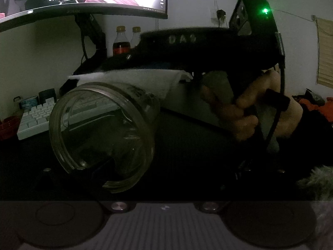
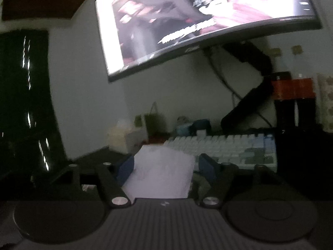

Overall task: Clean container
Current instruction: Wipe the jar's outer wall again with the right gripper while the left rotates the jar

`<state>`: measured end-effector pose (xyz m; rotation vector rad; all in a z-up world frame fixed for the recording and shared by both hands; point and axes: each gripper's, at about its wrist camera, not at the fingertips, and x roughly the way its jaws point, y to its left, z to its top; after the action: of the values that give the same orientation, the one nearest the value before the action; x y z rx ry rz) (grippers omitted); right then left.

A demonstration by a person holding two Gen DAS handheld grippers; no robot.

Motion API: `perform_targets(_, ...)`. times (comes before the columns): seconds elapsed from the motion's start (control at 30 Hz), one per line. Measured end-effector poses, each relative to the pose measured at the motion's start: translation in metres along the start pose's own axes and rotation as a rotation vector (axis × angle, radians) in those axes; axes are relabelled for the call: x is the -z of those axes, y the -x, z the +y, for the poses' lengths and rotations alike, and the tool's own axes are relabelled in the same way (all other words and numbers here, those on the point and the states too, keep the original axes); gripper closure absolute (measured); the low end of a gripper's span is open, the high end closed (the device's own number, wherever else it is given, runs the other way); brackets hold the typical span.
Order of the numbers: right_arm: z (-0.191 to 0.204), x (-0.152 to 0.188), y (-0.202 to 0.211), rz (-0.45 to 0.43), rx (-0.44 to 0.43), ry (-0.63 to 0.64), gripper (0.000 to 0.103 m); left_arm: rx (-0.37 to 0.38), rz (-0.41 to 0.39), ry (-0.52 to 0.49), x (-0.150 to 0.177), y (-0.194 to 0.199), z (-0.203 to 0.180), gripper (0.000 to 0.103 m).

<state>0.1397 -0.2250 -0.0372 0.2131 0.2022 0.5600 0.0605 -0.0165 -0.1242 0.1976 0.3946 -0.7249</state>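
1. The left gripper holds a clear jar; its fingers are too dark to make out, so whether the jaws grip the jar or only cradle it cannot be told.
2. The jar lies tilted on its side ahead of the left jaws, mouth turned back toward the camera, raised above the dark bench.
3. The right gripper has its jaws closed on a white tissue, which stands up between the two blue pads.
4. In the left view the same tissue sits just beyond and above the jar, at the tip of the right gripper's black body; whether it touches the glass cannot be told.
5. The person's right hand wraps the handle, to the right of the jar.
6. Beyond both jaws, a white keyboard lies on the bench, a lit curved monitor hangs above it, and two capped bottles stand by the wall.
7. The right view is blurred.
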Motion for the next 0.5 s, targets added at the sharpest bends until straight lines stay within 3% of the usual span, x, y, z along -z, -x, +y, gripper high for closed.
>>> perform_targets(0.03, -0.003, -0.001, 0.003, -0.022, 0.014, -0.014, 0.033, 0.0, 0.0, 0.0, 0.0, 0.0, 0.0, 0.001)
perform_targets(0.07, -0.005, -0.001, 0.003, -0.025, 0.012, -0.015, 0.044, 0.0, 0.001, 0.0, 0.0, 0.0, 0.0, 0.001)
perform_targets(0.1, -0.005, -0.001, 0.002, -0.008, -0.007, -0.011, 0.063, 0.0, 0.001, 0.001, -0.001, 0.0, 0.0, 0.001)
perform_targets(0.13, -0.005, -0.001, 0.0, 0.015, -0.032, -0.008, 0.07, -0.001, 0.001, 0.001, -0.001, 0.0, 0.0, 0.001)
perform_targets(0.27, 0.003, 0.0, -0.003, 0.065, -0.065, 0.041, 0.08, -0.001, 0.0, 0.0, -0.004, -0.003, 0.003, 0.001)
perform_targets(0.37, 0.016, 0.003, -0.002, 0.076, -0.033, 0.119, 0.077, -0.001, 0.0, 0.0, -0.007, -0.005, 0.005, 0.001)
perform_targets(0.43, 0.023, 0.005, -0.002, 0.074, 0.025, 0.136, 0.059, -0.001, -0.001, 0.0, -0.009, -0.007, 0.007, 0.001)
perform_targets(0.47, 0.023, 0.006, -0.001, 0.074, 0.036, 0.132, 0.054, -0.002, 0.0, 0.0, -0.009, -0.008, 0.007, 0.001)
perform_targets(0.5, 0.022, 0.006, -0.001, 0.074, 0.038, 0.125, 0.055, -0.003, 0.0, 0.0, -0.01, -0.008, 0.007, 0.001)
